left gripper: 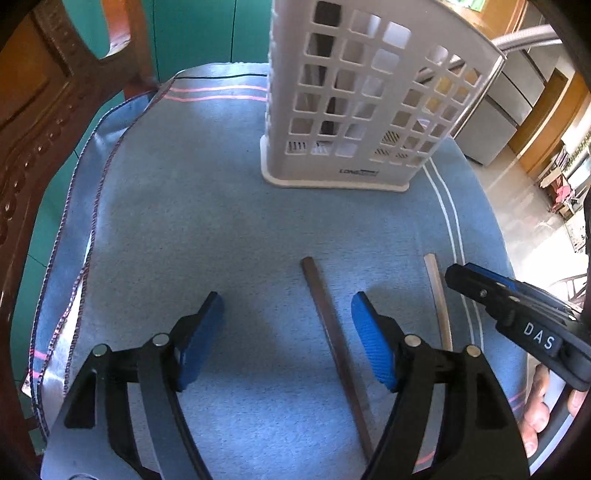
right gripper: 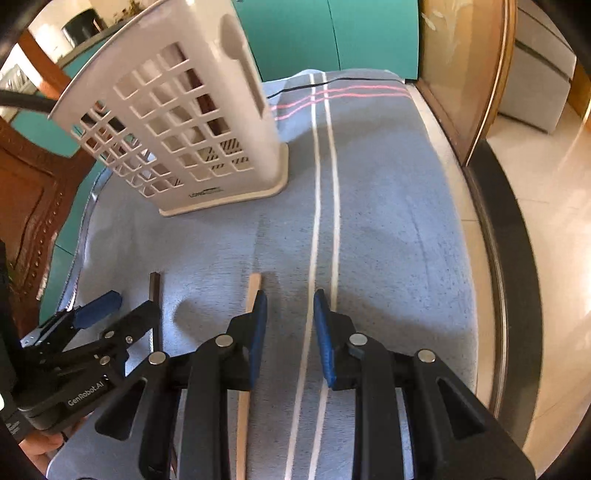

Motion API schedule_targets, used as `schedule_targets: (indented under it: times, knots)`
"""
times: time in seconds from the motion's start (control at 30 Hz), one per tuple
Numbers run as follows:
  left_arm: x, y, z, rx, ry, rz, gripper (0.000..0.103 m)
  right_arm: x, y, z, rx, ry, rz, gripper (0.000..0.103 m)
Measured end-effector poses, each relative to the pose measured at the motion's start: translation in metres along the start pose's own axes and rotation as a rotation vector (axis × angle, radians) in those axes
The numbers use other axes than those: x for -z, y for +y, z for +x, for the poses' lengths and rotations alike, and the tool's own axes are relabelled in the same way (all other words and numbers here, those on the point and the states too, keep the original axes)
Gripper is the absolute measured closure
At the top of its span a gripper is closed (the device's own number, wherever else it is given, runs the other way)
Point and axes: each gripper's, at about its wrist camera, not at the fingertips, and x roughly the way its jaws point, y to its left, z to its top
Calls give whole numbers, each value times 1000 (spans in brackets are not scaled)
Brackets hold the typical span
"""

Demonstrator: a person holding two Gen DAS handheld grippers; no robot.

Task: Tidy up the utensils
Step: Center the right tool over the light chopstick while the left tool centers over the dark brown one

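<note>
A white perforated utensil holder stands upright on the blue cloth; it also shows in the right wrist view. A dark chopstick lies on the cloth between my left gripper's fingers, near the right one. My left gripper is open and empty above it. A pale wooden chopstick lies to its right; in the right wrist view it runs under the left finger. My right gripper is open and empty, just right of the pale chopstick. The dark chopstick shows at left there.
A carved wooden chair stands at the left edge of the table. The table's right edge drops to a tiled floor. A teal wall lies behind. White stripes run along the cloth.
</note>
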Motion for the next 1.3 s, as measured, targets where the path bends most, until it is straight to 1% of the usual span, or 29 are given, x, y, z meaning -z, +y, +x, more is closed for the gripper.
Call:
schedule_targets:
  times: [0.13, 0.27, 0.37, 0.4, 0.47, 0.53, 0.6, 0.7, 0.8, 0.87, 0.93, 1.3]
  knots:
    - [0, -6, 2, -11, -6, 19, 28, 3, -5, -3, -1, -19, 4, 75]
    - [6, -20, 6, -89, -13, 110, 27, 5, -5, -5, 1, -33, 2, 73]
    - [8, -21, 7, -92, -17, 116, 27, 5, -4, -3, 0, -41, 4, 69]
    - [9, -22, 6, -89, -15, 123, 29, 4, -2, -2, -1, -42, 4, 68]
    - [10, -20, 4, -83, -9, 133, 37, 5, -1, -3, 2, -44, 2, 68]
    - [12, -18, 0, -78, 4, 134, 47, 4, -1, -3, 2, -43, 0, 68]
    - [12, -12, -2, -81, 10, 119, 51, 3, -1, -3, 1, -44, 0, 68]
    - [9, -3, -4, -89, 12, 92, 51, 2, 0, -4, 4, -49, 1, 68]
    - [8, -2, -3, -102, 6, 94, 48, 2, 5, -6, 5, -60, -21, 68]
    - [6, -2, -2, -113, 5, 89, 44, 4, 9, -7, 2, -66, -40, 63]
    - [6, -1, -1, -121, 7, 79, 38, 5, 13, -8, 7, -72, -61, 61]
    - [3, 6, 4, -144, 8, 70, 27, 8, 19, 0, 23, -51, -107, 60]
